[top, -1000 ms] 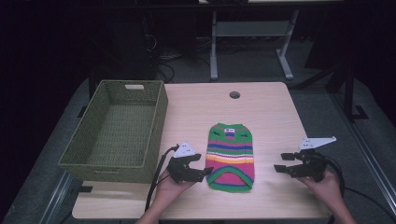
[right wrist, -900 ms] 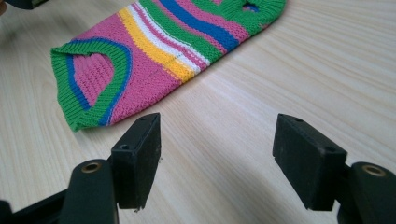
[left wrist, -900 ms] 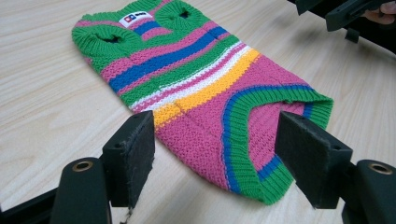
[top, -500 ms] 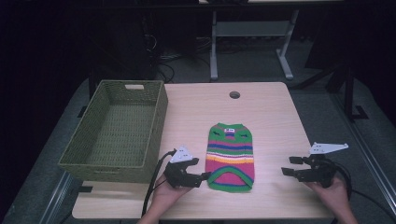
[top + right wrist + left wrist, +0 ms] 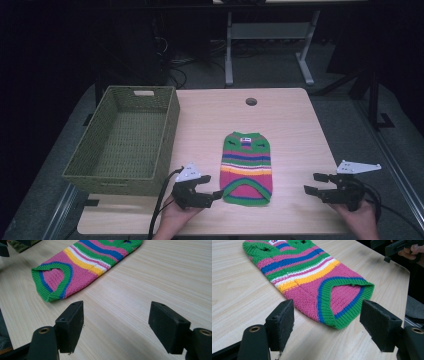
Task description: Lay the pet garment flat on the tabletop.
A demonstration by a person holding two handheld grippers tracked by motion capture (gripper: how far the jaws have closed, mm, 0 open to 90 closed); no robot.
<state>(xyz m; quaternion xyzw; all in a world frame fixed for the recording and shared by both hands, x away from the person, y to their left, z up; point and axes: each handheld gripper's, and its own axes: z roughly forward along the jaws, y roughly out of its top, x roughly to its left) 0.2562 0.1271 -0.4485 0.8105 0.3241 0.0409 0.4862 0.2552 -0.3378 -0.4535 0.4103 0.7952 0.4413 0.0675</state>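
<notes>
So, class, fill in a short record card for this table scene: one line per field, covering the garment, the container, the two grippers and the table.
garment: striped knitted sweater, lying flat on the table, green hem toward the person
container: green woven basket, on the table's left part, nothing in it
left gripper: jaws open, close to the sweater's hem, nothing between them
right gripper: jaws have just been opening, apart from the sweater, nothing between them
table: light wood top with a round hole near its far edge

A green woven basket [image 5: 125, 142] sits on the wooden table [image 5: 290, 125].
</notes>
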